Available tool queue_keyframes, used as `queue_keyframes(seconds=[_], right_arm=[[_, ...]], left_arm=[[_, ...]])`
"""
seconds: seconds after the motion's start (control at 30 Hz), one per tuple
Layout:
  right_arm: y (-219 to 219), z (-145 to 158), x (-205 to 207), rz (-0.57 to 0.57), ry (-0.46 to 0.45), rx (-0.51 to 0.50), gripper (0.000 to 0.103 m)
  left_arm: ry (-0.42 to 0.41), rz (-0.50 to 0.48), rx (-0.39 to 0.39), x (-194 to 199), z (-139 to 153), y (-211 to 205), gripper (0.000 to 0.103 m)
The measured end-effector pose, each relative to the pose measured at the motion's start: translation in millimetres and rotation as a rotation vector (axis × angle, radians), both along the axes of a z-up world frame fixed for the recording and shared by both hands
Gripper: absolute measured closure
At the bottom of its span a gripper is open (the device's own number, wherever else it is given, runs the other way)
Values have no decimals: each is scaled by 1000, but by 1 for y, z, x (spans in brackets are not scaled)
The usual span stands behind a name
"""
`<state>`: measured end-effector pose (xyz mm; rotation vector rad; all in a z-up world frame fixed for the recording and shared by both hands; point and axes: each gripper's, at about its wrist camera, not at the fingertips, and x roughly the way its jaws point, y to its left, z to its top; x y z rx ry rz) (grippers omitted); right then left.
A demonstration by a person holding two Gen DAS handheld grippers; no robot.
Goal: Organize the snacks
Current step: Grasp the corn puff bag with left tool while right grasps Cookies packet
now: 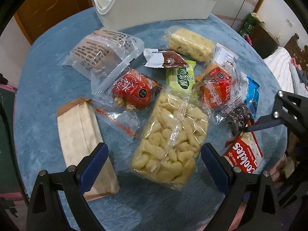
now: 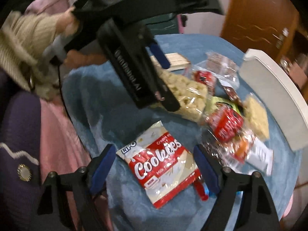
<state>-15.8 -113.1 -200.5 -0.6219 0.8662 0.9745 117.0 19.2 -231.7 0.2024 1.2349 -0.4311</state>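
Several wrapped snacks lie on a round table with a blue cloth point(image 1: 38, 88). My left gripper point(image 1: 154, 154) is open, its fingers either side of the near end of a clear pack of pale puffed snack point(image 1: 169, 138). My right gripper point(image 2: 152, 154) is open above a red and white Cookies packet point(image 2: 161, 163), which also shows in the left wrist view point(image 1: 244, 156). The right gripper point(image 1: 256, 123) shows at the right edge of the left wrist view. A white storage bin point(image 1: 154, 5) stands at the far side.
A tan paper packet point(image 1: 82, 146) lies left of the puffed snack. Two red packs point(image 1: 134, 92) point(image 1: 215, 88), a green packet point(image 1: 181, 77), a brown one point(image 1: 169, 58), a blue one point(image 1: 252, 94), a printed clear pack point(image 1: 102, 52) and a second puffed pack point(image 1: 190, 44) crowd the middle.
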Motion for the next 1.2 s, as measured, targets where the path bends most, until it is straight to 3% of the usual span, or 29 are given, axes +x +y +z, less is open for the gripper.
queue_keyframes(seconds=[0.23,0.4,0.67,0.9,0.97,1.07,1.2], right_arm=[[10,-9,8,172,4,-83,20],[15,-4,20,295,54,-134,36],[12,-7,26,347,73,-174,34],[16,-11,7,400,0,-233,34],[17,-10,-4,397,-4,-237,36],[17,-6,-8,376,12,-224,48],[18,-6,-13,347,3,-214,52]], left_arm=[[24,-24,-18,6,-3,4,5],[25,-38,-10,7,0,8,5],[44,-91,17,11,-7,-11,6],[54,-110,59,20,-18,-25,7],[42,-109,82,20,-18,-28,13],[29,-102,82,20,-21,-33,23],[29,-100,71,17,-18,-33,35]])
